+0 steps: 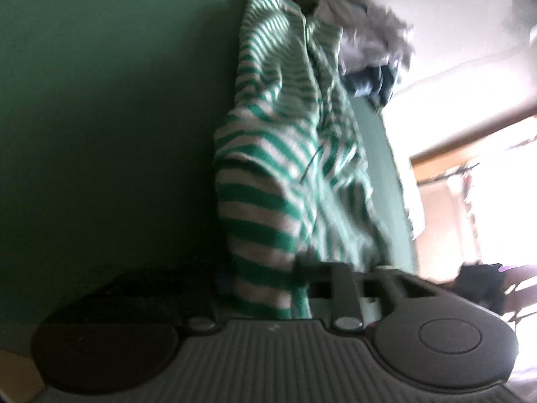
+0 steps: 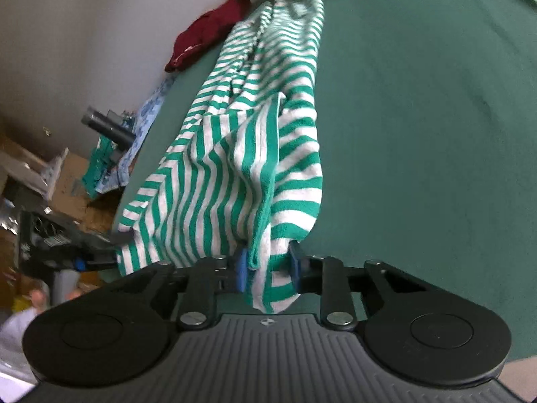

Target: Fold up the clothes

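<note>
A: Starting nearest, what is the right gripper (image 2: 266, 268) doing?

B: Its blue pads (image 2: 241, 270) are pinching a bunched edge of the green-and-white striped garment (image 2: 241, 154), with the loose end hanging down between the jaws.

A: And the left gripper (image 1: 268, 285)?

B: The left wrist view is blurring badly, but striped cloth is running straight into its jaws and the fingers are closing on it. In the right wrist view, that gripper (image 2: 100, 252) is showing at the cloth's other near corner.

A: Where is the garment lying?

B: It is stretching away from both grippers across the green tabletop (image 2: 419, 117), rumpled and partly doubled over itself.

A: Farther back?

B: A dark red garment (image 2: 208, 33) is sitting at the table's far edge by the wall, and a pile of whitish and blue clothes (image 1: 369, 50) is lying beyond the striped one's far end.
</note>
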Available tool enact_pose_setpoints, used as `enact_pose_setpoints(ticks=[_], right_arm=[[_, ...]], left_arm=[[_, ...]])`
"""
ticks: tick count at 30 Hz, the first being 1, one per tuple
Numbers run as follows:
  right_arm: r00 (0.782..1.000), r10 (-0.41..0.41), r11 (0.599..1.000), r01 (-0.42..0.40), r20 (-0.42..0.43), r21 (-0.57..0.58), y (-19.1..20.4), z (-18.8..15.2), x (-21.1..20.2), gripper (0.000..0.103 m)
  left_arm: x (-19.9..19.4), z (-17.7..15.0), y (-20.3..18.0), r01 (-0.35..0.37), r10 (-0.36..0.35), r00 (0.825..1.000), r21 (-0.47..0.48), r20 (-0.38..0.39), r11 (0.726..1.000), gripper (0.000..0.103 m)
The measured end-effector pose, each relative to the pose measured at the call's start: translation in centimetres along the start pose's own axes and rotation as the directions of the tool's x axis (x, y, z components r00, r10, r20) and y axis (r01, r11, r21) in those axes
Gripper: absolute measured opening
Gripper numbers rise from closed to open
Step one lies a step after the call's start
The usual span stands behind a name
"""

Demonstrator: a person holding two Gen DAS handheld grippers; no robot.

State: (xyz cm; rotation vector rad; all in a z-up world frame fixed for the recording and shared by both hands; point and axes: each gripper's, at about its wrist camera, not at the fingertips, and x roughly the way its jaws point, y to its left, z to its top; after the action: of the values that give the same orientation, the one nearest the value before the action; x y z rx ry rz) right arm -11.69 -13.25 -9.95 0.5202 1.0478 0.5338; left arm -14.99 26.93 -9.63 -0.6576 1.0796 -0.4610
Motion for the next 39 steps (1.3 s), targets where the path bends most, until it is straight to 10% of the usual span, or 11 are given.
enact_pose_setpoints(ticks=[7,20,39], right_arm=[[0.985,0.164,0.982,-0.169,0.06,0.087,-0.8,0.1,-3.4,0.019],[0.998,0.016,0.998,-0.012,-0.06,0.066,0.1,-0.1,-3.1,0.019],[0.958,0.154,0.897,-0.239,0.243,0.371,-1.5,11.0,0.3,0.019]], left_arm=[[-2.8,0.0,-1.5,0.056,-0.056,0.997,-0.004,0.05,0.998,0.022],[-1.9,1.4,-1.9,0.006,-0.006,0.997,-0.001,-0.072,1.0,0.022],[1.8,15.7,-1.6,0.064,-0.049,0.995,-0.172,0.089,0.983,0.023]])
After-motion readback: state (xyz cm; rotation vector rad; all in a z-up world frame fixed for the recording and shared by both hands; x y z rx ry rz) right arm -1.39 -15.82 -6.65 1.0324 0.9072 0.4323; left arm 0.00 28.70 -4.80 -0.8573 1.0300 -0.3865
